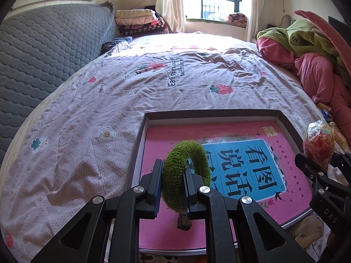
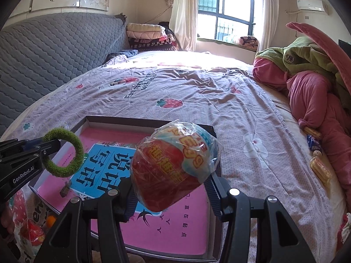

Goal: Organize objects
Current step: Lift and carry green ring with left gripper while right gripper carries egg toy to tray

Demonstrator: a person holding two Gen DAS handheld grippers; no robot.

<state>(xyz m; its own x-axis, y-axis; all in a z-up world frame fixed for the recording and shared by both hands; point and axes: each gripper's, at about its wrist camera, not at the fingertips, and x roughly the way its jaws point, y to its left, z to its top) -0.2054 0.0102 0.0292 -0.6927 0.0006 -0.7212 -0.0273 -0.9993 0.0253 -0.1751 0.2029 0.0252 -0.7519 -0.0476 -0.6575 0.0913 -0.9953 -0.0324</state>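
So the fuzzy green ring (image 1: 186,175) is pinched edge-on in the left tongs (image 1: 172,188), hanging right above the pink book in the shallow box (image 1: 210,115) on the bed, while the right tongs (image 2: 173,194) clamp a wrapped red toy egg (image 2: 173,166) over that box's right half.

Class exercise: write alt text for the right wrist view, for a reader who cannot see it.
The right gripper holds a plastic-wrapped red toy egg above a shallow box lying on a bed. The box holds a pink book, and at left the left gripper holds a fuzzy green ring.
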